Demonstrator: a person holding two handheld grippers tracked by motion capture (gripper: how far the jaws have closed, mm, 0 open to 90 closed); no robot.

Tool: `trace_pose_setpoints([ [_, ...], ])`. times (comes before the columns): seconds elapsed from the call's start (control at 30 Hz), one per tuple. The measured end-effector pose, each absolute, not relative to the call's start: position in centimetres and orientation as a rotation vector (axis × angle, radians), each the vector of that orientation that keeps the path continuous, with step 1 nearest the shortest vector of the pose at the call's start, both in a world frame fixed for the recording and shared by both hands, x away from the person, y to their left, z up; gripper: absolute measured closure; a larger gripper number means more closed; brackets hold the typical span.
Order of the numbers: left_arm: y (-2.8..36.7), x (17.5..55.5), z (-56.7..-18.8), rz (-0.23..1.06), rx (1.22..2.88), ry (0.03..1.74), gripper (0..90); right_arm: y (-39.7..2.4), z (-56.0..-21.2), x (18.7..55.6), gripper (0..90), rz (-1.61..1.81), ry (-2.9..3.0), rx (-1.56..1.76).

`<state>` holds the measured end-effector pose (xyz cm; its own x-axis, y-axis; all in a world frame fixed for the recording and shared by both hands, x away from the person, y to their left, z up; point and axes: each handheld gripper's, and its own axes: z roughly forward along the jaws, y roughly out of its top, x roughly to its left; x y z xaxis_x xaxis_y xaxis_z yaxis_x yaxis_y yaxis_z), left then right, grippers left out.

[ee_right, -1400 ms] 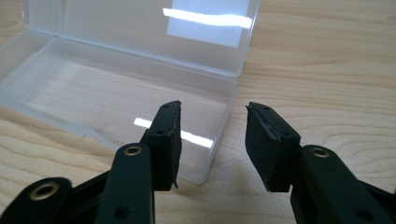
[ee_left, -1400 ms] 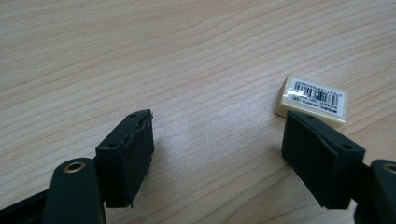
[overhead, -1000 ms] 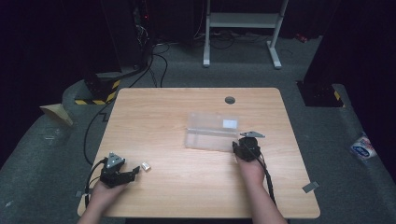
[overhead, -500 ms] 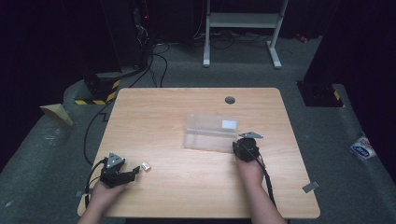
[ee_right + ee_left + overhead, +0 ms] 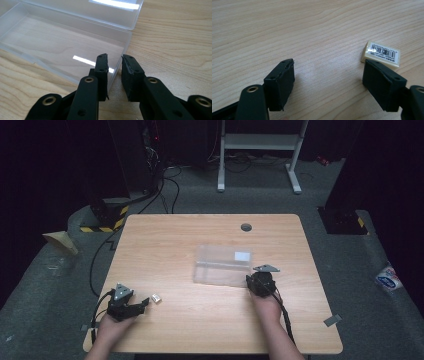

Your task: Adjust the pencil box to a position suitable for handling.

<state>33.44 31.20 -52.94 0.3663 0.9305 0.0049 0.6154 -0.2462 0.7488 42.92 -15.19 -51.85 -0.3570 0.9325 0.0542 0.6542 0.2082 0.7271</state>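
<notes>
Left gripper [image 5: 131,306] low at table's [image 5: 200,330] near-left corner, jaws apart, nothing gripped; eraser [image 5: 380,54] lay flat just beyond 1 jaw tip, not between them. Clear plastic box [image 5: 62,42] sat open mid-table, right of center. Right gripper [image 5: 115,65] at box's near-right corner, clamped on box's end wall.

Right gripper [image 5: 256,281] touches the clear box [image 5: 223,265]; left gripper [image 5: 142,303] sits beside the eraser [image 5: 156,298].
</notes>
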Motion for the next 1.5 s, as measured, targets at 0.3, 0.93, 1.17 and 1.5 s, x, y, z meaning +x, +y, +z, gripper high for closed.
trace_pose_setpoints([
  [0.3, 31.2, 33.4, -52.9, 0.607, 1.964, 1.336, 26.0, -15.0, -51.8, 42.6, 74.3, 0.948, 2.099, 1.467],
  [0.93, 31.2, 33.5, -52.9, 0.606, 1.964, 1.335, 26.0, -14.3, -51.8, 40.9, 74.6, 0.963, 2.128, 1.427],
  [1.17, 31.2, 33.5, -52.9, 0.604, 1.965, 1.334, 26.0, -13.8, -51.8, 40.3, 74.6, 0.963, 2.141, 1.403],
  [1.5, 31.2, 33.5, -52.9, 0.602, 1.971, 1.33, 26.0, -13.4, -51.9, 39.5, 74.5, 0.966, 2.155, 1.378],
])
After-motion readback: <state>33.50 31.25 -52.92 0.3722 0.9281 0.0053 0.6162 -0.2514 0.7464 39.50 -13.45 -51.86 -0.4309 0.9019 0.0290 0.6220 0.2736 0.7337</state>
